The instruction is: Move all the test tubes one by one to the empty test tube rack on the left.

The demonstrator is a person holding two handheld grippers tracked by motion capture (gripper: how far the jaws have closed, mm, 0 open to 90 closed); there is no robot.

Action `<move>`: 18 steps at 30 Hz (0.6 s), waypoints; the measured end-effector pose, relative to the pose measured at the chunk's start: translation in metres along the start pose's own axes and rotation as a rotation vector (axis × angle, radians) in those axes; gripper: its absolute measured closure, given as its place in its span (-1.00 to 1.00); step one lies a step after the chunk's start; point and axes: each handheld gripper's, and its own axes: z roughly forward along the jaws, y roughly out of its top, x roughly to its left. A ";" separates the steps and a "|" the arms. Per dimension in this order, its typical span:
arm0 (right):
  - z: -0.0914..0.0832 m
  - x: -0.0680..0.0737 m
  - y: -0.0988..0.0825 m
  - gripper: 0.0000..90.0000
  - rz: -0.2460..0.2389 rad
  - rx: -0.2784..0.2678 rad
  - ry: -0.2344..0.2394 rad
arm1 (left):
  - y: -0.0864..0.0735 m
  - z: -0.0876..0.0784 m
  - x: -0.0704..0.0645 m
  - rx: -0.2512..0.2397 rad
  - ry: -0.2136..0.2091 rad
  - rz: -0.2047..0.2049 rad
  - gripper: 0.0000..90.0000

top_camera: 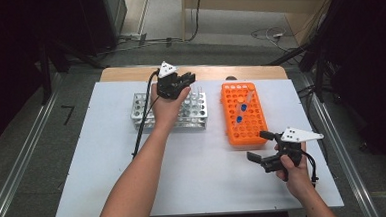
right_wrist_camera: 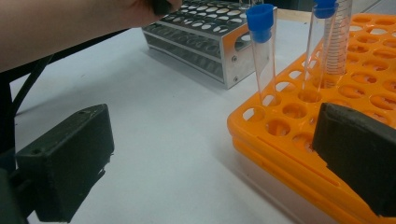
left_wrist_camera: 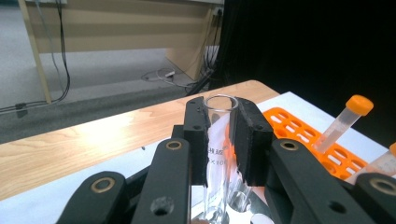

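The left gripper (left_wrist_camera: 219, 140) is clamped on a clear glass test tube (left_wrist_camera: 218, 154), its pads pressing both sides just below the open rim; faint printed characters run down the glass, too small to read. Beneath the jaws sits the metal rack (top_camera: 143, 111). The right gripper (top_camera: 264, 147) has its jaws spread apart, holding nothing, just beside the orange rack (top_camera: 237, 131) with its blue-capped tubes (right_wrist_camera: 261, 44).

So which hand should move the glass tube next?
Probably the left: the left gripper is already shut on the glass tube over the metal rack. The right gripper rests open.
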 end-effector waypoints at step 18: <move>0.001 -0.001 -0.001 -1.00 -0.001 0.008 0.002 | -0.007 0.004 -0.008 0.116 0.036 0.064 0.36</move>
